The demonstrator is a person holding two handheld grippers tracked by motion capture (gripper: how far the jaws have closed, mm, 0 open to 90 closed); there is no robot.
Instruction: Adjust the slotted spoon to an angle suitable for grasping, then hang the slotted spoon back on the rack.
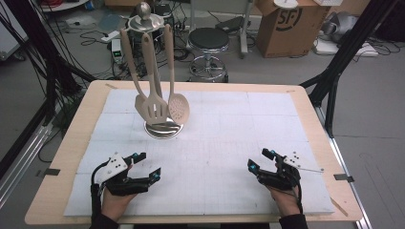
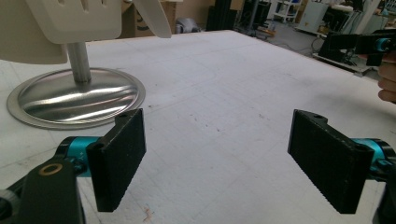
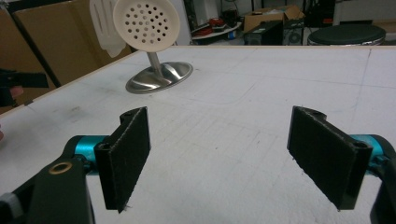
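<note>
Closest to the high camera, two forearms come in from the bottom edge, each hand gripping a black two-jaw gripper with teal joints. Beneath them spreads the largest thing, a pale wooden table (image 1: 81, 124) with rounded corners, nearly covered by a white, faintly gridded foam mat (image 1: 224, 129) whose surface looks matte and lightly scuffed; a strip of bare wood frames the mat on every side.

Toward the far left of the mat stands a polished steel utensil stand (image 1: 163, 128) with a round domed base, a slim post and a ball knob on top. Three cream plastic utensils hang from it: a slotted turner (image 1: 156, 109), a round perforated skimmer (image 1: 178, 107) and a plain spatula (image 1: 141, 106) partly behind the turner. Their heads hang just above the base.

The left gripper (image 1: 146, 165) hovers near the front left of the mat, jaws spread wide with nothing between its ridged black pads (image 2: 119, 158); the stand lies ahead of it. The right gripper (image 1: 260, 159) sits near the front right, jaws equally wide and empty, well apart from the stand. Bare mat lies open between the two grippers and the stand.
</note>
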